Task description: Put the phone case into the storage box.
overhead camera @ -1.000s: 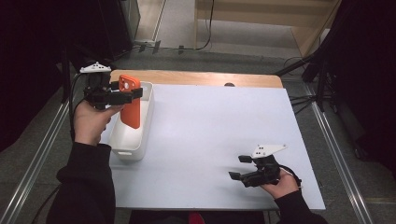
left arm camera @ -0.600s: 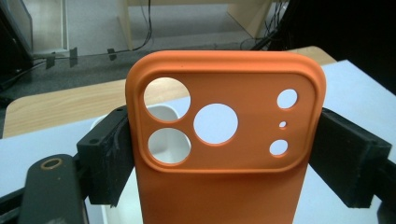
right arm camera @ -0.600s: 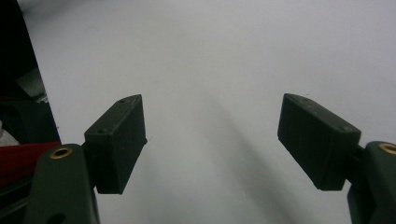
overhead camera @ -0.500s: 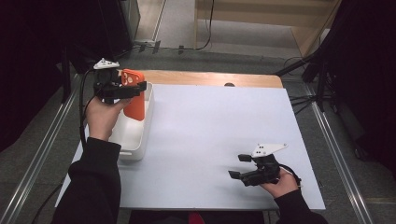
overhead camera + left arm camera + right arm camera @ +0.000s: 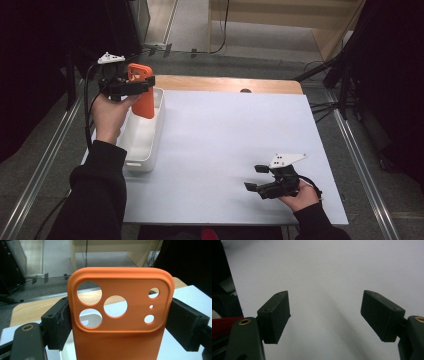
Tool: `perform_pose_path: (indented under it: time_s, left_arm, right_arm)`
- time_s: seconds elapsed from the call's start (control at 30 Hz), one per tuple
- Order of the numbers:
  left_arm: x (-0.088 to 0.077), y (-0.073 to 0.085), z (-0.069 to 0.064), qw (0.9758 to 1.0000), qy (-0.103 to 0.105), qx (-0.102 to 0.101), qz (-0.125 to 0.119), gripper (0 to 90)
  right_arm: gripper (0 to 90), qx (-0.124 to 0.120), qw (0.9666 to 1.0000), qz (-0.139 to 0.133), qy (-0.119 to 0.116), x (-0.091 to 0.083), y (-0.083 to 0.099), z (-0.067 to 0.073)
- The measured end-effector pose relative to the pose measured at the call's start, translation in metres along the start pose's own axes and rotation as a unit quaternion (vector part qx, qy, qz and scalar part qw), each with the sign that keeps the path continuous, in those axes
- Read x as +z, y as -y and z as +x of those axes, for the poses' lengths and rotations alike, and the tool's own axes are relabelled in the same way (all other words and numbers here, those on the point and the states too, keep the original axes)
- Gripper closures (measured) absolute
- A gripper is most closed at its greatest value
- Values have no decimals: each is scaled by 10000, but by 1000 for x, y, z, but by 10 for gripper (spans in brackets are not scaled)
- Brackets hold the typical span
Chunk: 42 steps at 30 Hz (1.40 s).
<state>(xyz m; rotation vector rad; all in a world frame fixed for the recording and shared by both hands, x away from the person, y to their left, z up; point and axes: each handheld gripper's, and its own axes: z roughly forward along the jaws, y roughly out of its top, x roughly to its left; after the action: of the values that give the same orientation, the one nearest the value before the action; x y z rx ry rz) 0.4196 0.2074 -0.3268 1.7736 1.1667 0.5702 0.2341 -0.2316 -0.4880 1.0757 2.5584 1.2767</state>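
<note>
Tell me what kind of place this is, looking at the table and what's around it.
Probably a lab or recording workspace, not a home. A white-topped table stands on a grey floor with cables trailing across it. A person works with handheld grippers, the left gripper holding an orange phone case above a white bin.

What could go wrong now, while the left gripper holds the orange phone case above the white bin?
1. The left gripper clamps the orange phone case only by its side edges. A soft case may bend and slip out.
2. The case hangs over the far end of the white bin, close to its rim. If released here, it may hit the rim and land on the table.
3. The right gripper is open and empty, far away, so it could hardly catch it.
</note>
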Motion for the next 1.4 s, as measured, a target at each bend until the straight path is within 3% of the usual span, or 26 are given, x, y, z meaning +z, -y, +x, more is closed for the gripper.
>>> perform_pose_path:
  time_s: [0.3, 0.43, 0.53, 0.67, 0.83, 1.2, 1.4]
  left_arm:
    - [14, -7, 3, 9999, -105, -30, -19, 158]
    - [17, -11, 0, 9997, -209, 75, -67, 158]
    - [22, -15, 2, 9998, -162, -55, -94, 158]
    - [29, -19, 4, 9992, -371, -37, -118, 158]
    - [38, -22, 12, 9990, -354, -251, -104, 158]
    - [54, -27, 16, 9986, -488, -184, -12, 158]
    - [63, -29, 21, 9981, -534, -265, -127, 158]
  right_arm:
    - [223, 14, 10000, -51, 26, 0, -1, -2]
    - [223, 57, 10000, -48, 18, -1, -1, -2]
    - [223, 21, 10000, -71, 14, -1, -2, 0]
    - [223, 13, 10000, -58, -10, 1, -3, 1]
    - [223, 18, 10000, -81, -27, 1, -3, 1]
    - [223, 42, 9999, -104, -30, -1, -1, 2]
    - [223, 73, 9999, -110, -23, -1, 0, 2]
